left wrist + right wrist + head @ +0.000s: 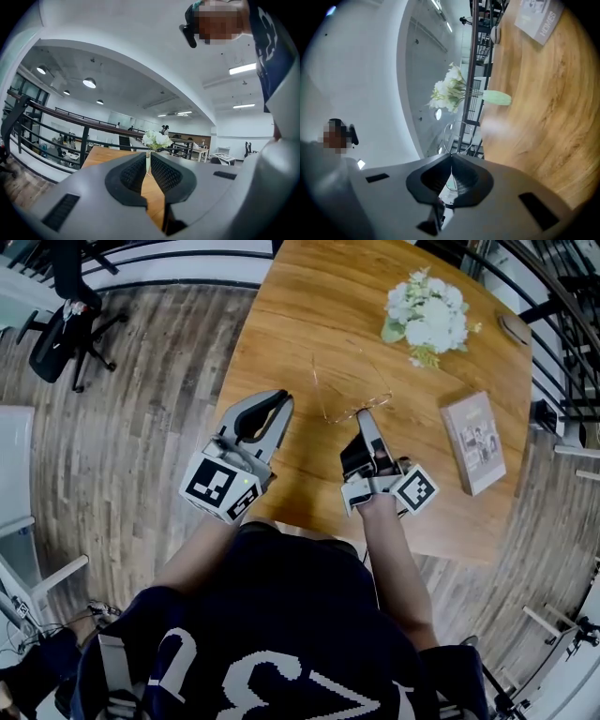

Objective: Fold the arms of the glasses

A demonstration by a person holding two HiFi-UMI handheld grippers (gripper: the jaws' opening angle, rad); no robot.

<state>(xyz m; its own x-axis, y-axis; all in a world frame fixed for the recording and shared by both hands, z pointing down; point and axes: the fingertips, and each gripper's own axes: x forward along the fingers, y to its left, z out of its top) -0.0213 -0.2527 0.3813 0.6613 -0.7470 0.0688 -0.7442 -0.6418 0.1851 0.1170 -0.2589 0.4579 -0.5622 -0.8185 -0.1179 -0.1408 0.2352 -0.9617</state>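
Note:
Thin gold wire glasses [356,410] lie open on the wooden table [309,296], their arms reaching toward the far side. My right gripper [364,416] is shut on the frame at its near edge. In the right gripper view the wire of the glasses [446,133] runs out from between the closed tips of the right gripper [451,158]. My left gripper [281,399] hovers to the left of the glasses, over the table's left edge, shut with nothing in it. The left gripper view shows the left gripper [148,161] with pads nearly touching and only the table beyond.
A bunch of white flowers [427,310] lies at the far right of the table. A book [473,442] rests near the right edge. An office chair [66,320] stands on the wood floor at far left. A black railing runs behind the table.

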